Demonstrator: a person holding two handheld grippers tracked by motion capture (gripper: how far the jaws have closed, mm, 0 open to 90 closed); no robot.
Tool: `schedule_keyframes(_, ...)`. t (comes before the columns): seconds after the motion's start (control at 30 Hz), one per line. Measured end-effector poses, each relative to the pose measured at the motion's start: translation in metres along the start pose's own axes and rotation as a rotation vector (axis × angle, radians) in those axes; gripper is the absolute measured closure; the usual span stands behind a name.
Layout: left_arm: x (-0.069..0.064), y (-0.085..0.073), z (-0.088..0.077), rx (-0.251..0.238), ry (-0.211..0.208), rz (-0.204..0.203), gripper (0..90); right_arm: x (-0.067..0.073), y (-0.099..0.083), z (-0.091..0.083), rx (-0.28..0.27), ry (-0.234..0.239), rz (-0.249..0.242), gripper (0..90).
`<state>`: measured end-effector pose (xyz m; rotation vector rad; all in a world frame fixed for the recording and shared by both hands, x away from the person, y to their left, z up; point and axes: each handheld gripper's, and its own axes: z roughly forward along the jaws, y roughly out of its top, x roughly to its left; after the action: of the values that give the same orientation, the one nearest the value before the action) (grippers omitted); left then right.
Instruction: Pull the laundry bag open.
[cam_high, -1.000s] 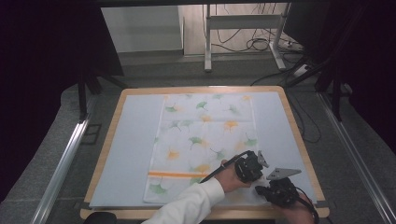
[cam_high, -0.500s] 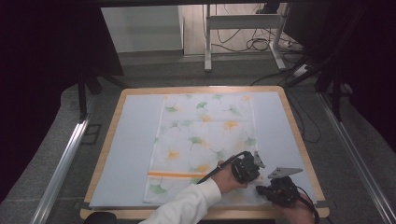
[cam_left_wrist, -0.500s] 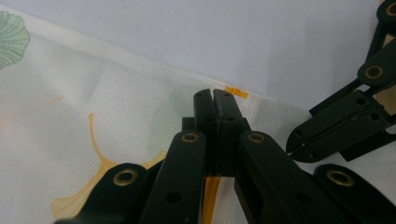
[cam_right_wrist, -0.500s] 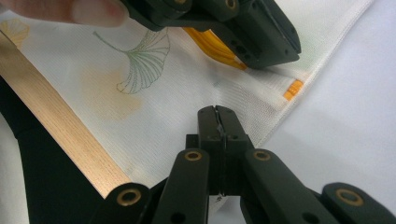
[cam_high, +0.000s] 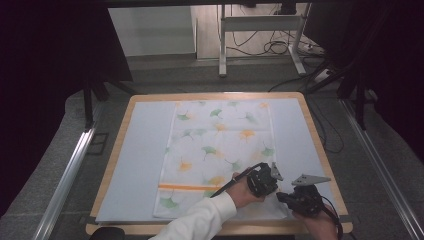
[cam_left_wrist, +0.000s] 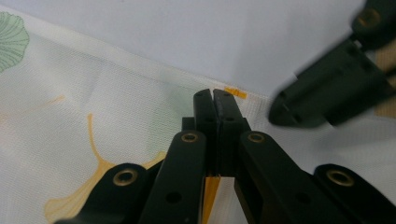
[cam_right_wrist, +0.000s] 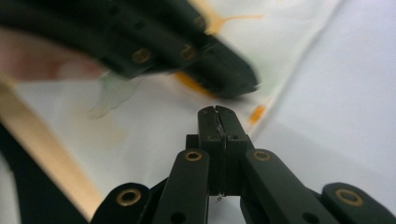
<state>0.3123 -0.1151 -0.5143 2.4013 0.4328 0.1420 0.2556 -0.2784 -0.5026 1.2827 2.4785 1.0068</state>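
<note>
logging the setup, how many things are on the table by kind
patterned cloth: 1
pale blue mat under it: 1
grippers, left gripper and right gripper, both shut at the cloth's near right corner: 2
total: 4

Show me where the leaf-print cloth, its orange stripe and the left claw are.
Leaf-print cloth (cam_high: 220, 145): high view, middle of its printed face.
Orange stripe (cam_high: 180, 187): high view, left part of the stripe.
Left claw (cam_left_wrist: 213, 100): left gripper view, tips of its shut jaws.

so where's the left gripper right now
In the high view the left gripper sits shut over the leaf-print cloth's near right corner, close beside the right gripper.
</note>
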Motion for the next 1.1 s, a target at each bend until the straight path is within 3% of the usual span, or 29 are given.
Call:
schedule_keyframes(0.2, -0.002, 0.0, 0.002, -0.01, 0.01, 0.017, 90.0, -0.009, 0.001, 0.011, 0.045, -0.025, 0.03, 89.2)
schedule_keyframes(0.27, -0.005, 0.001, 0.001, -0.003, 0.024, 0.03, 90.0, -0.011, 0.001, 0.012, 0.046, -0.014, 0.058, 89.3)
schedule_keyframes(0.43, -0.006, 0.0, 0.0, 0.003, 0.036, 0.042, 90.0, -0.011, 0.0, 0.013, 0.043, -0.015, 0.068, 89.5)
schedule_keyframes(1.1, -0.003, -0.008, -0.008, 0.005, 0.029, 0.04, 90.0, -0.01, 0.0, 0.013, 0.045, -0.021, 0.053, 89.6)
